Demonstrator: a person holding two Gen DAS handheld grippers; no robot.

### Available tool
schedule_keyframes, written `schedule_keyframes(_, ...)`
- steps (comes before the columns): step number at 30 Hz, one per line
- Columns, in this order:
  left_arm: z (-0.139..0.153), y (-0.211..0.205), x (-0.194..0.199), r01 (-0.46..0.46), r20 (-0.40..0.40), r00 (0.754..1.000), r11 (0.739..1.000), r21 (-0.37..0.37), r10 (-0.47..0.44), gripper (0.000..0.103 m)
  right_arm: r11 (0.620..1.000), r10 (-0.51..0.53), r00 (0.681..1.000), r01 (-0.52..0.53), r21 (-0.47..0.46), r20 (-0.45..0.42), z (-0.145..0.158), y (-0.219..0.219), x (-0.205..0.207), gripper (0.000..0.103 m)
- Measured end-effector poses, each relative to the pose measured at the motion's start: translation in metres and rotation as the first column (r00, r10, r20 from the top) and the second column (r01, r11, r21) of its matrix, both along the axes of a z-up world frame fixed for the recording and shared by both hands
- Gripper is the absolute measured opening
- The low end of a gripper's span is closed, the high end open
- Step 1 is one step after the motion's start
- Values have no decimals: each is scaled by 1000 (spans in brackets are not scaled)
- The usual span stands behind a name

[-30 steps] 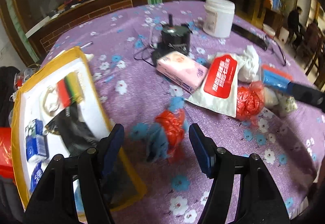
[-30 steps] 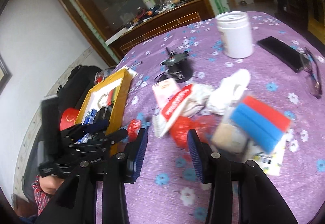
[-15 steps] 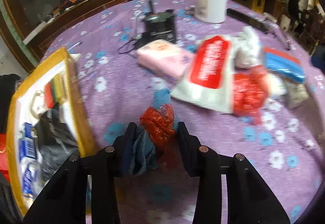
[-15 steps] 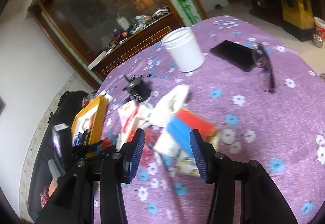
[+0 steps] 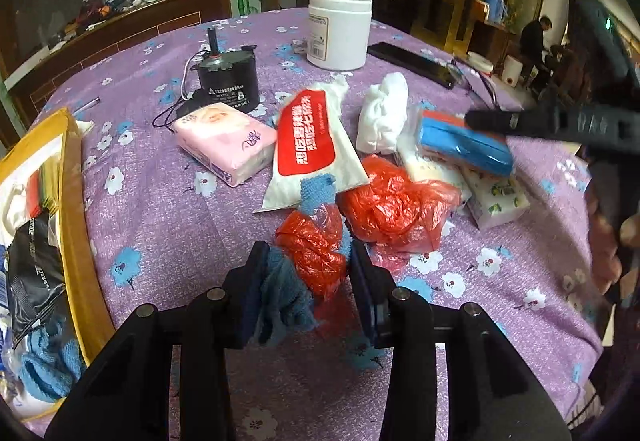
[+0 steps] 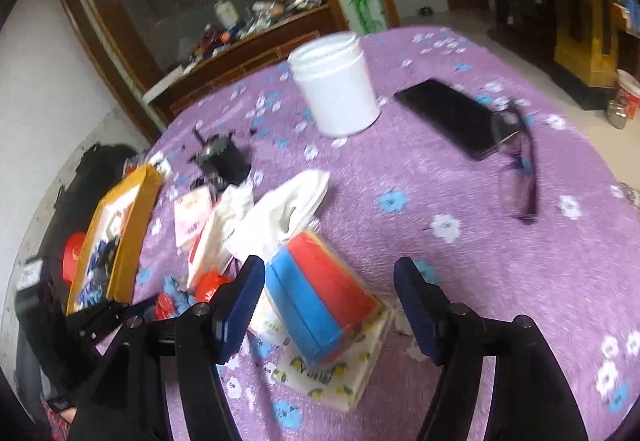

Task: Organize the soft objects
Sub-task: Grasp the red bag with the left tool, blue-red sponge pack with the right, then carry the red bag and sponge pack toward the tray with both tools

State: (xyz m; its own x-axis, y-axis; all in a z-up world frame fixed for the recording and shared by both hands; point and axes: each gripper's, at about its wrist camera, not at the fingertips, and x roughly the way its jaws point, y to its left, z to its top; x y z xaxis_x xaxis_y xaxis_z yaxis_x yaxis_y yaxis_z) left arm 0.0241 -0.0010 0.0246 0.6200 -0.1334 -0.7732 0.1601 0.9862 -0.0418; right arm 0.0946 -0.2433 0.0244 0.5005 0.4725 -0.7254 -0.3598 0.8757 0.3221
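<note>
My left gripper (image 5: pixel 306 265) is shut on a bundle of blue cloth and red plastic (image 5: pixel 314 253), held just above the purple tablecloth. Beyond it lie a larger red plastic bag (image 5: pixel 396 205), a red-and-white wipes pack (image 5: pixel 310 145), a pink tissue pack (image 5: pixel 226 141), a white cloth (image 5: pixel 382 117) and a blue-and-red sponge (image 5: pixel 464 143). My right gripper (image 6: pixel 330 293) is open, its jaws on either side of the blue-and-red sponge (image 6: pixel 320 301), which lies on a lemon-print tissue pack (image 6: pixel 336 373). The left gripper (image 6: pixel 132 311) shows at the lower left of the right wrist view.
A yellow-rimmed tray (image 5: pixel 74 201) with packets and blue cloth stands at the left. A black motor (image 5: pixel 228 81), a white jar (image 5: pixel 340 31), a black phone (image 6: pixel 446 117) and glasses (image 6: pixel 516 177) sit further back. A person's hand (image 5: pixel 604 241) holds the right gripper.
My left gripper closed on the blue cloth and red plastic bundle and carried it right, toward the pile. My right gripper moved forward so its open jaws straddle the sponge.
</note>
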Motion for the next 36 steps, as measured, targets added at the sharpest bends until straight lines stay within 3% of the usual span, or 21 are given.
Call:
schedule_keyframes(3,0,5,-2,-5,-1,1000,1000,-23,5,37,997,59,998,-59,-48,8,-2,14,-10,70)
schedule_keyframes(9,-1,7,-1,1,-5,1000,999,-37,-1,37,957,142,985,-112,-267,96,2,52,-25,69)
schedule_keyframes(15,0,9,-2,-2,-7,1000,999,-45,2,38,942,172,983,-147,-302,60,-12,64,-12,70)
schedule_keyframes(17,0,9,-2,-5,-2,1000,999,-44,5,38,944,164,983,-134,-301,78,-13,64,-18,63)
schedule_keyframes(18,0,10,-3,-5,2,1000,999,-44,5,38,943,154,984,-121,-309,86,-12,65,-18,46)
schedule_keyframes(19,2,9,-4,-5,11,1000,999,-42,5,38,945,137,985,-98,-312,103,-12,64,-20,45)
schedule_keyframes(22,6,11,-6,-12,40,999,999,-43,14,38,967,97,986,-61,-246,134,-7,58,-26,44)
schedule_keyframes(26,10,15,-6,-23,62,998,998,-60,26,38,986,31,967,12,-168,255,2,58,-36,44)
schedule_keyframes(32,17,17,-9,-37,112,993,998,-48,42,38,998,29,932,-9,-57,362,14,54,-47,43)
schedule_keyframes(36,20,20,-9,-48,136,989,997,-54,55,38,998,52,932,-36,-51,360,14,55,-48,43)
